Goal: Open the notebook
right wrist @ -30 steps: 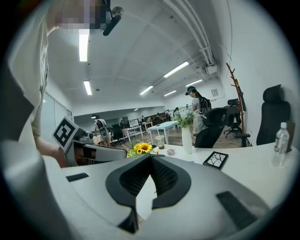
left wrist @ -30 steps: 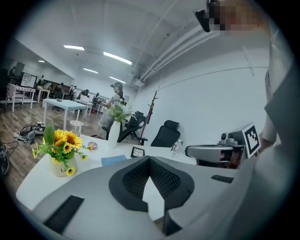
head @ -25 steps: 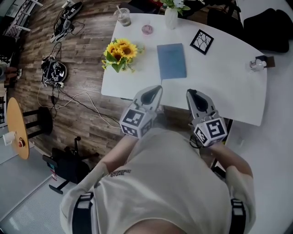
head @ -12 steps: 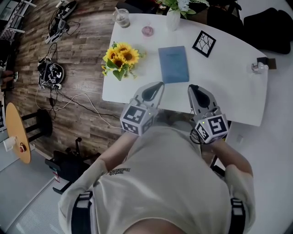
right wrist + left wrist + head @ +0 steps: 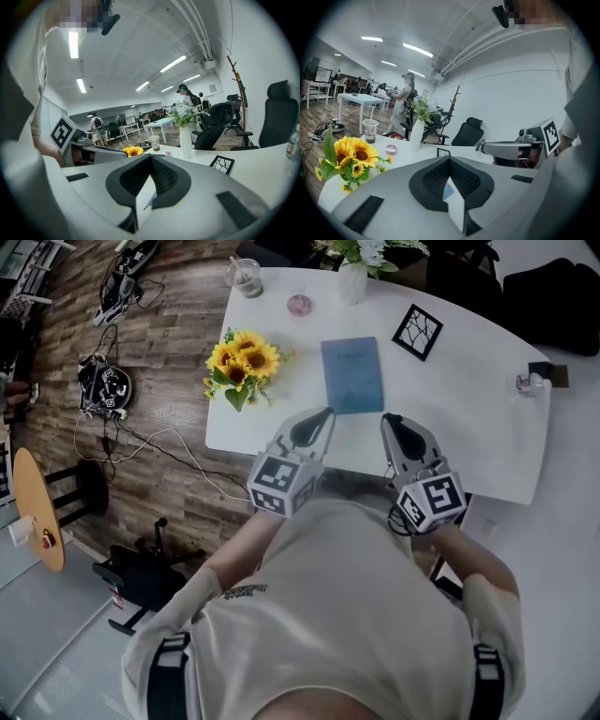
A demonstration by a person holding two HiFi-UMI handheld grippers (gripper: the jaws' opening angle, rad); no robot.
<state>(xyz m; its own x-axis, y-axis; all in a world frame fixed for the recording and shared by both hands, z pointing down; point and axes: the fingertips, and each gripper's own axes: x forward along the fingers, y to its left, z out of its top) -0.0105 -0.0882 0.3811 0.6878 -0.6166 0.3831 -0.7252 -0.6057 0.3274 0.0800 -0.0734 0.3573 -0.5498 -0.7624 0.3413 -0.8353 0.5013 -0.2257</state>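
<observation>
Notebook (image 5: 352, 375) lies closed on the white table (image 5: 469, 427), upper centre of head view. We hold left gripper (image 5: 322, 415) and right gripper (image 5: 390, 421) clenched, empty, just below it, probably lined up for the cover.

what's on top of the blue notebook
Nothing lies on the blue notebook: its closed cover is bare, flat on the white table. The pages beneath the cover are hidden.
</observation>
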